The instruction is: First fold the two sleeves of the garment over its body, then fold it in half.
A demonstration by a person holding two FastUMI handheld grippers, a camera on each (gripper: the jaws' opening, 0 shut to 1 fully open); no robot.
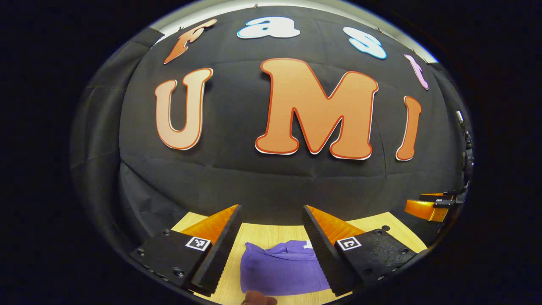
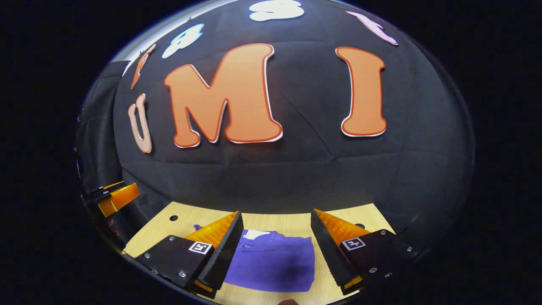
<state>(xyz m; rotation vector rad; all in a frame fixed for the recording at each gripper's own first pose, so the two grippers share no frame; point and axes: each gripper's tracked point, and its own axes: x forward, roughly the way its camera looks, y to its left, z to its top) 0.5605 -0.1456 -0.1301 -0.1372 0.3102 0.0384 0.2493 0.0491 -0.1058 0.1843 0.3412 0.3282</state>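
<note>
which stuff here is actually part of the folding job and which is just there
Part of the job:
- purple garment, lying on the table
- left gripper, open above it
- right gripper, open above it

Just there:
- wooden table
- black cloth wall
- holes in the tabletop

Left gripper (image 1: 271, 220) and right gripper (image 2: 275, 224) both hang with fingers spread wide apart, gripping nothing, level side by side.
</note>
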